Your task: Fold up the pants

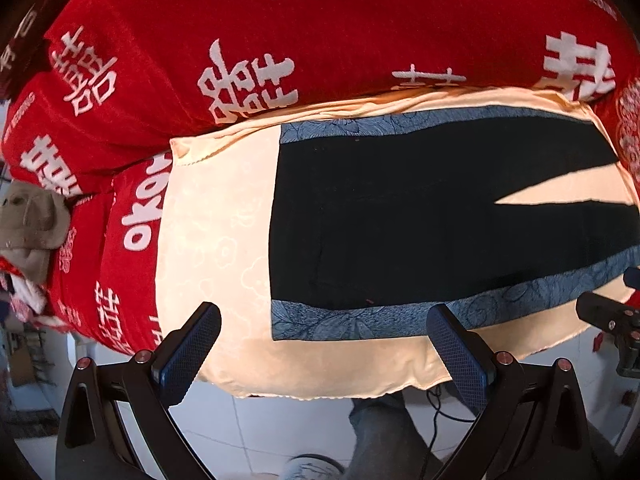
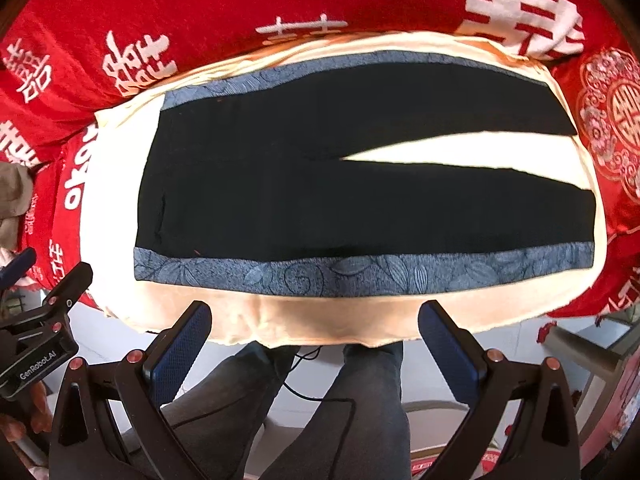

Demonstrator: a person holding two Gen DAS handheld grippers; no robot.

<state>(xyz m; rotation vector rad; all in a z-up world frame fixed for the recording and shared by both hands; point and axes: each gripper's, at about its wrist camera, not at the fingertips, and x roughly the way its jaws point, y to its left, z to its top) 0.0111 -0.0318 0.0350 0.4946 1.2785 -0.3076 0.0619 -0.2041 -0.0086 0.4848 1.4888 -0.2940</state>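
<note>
Left tool (image 1: 324, 344): nearest the lens, fingers spread wide with nothing between them, hovering over the near edge of the cream cloth (image 1: 216, 216).
Right tool (image 2: 314, 340): likewise released and empty, poised off the near edge, apart from the fabric.
Pants (image 2: 280, 184): black, with blue floral side bands (image 2: 360, 272), lay flat and fully spread on the cream cloth; waistband to the left, both legs running right with a cream wedge showing between them.
Surface: a bed under a red coverlet (image 1: 320, 40) printed with white characters; the cream cloth sat on top of it.
Person: legs in dark trousers (image 2: 360, 400) stood below the bed edge.
Progress: no fold looked made; the garment appeared only smoothed out.
Left to do: probably bringing one leg over the other, then folding lengthwise.
</note>
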